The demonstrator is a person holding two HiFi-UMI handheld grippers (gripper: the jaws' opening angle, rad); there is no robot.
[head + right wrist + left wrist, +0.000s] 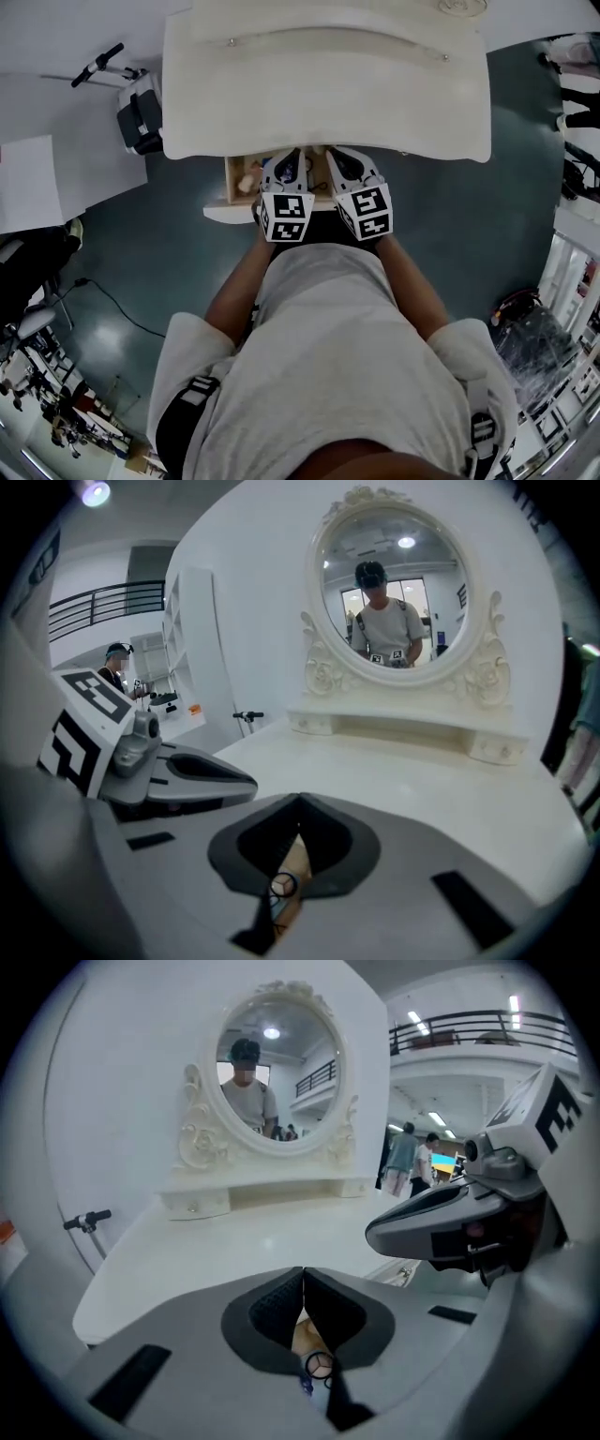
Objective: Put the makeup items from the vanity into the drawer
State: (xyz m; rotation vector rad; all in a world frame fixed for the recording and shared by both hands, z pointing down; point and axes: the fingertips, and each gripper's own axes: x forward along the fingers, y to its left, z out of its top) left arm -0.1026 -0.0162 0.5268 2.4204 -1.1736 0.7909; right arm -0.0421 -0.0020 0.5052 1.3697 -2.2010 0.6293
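Ahead, glossy white vanity (pixel 234 1241) carries oval mirror (pixel 272 1072).

The left gripper (pixel 303 1279) has its jaws pressed together, empty, over the white vanity (pixel 234 1241). The right gripper (pixel 398 1227) hangs beside it. An oval mirror (pixel 272 1072) reflects a person (pixel 248 1096).

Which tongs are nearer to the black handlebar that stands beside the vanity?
Left. The left tongs hang over the open drawer, on the side toward the handlebar; the right tongs sit just beyond them, farther from it.
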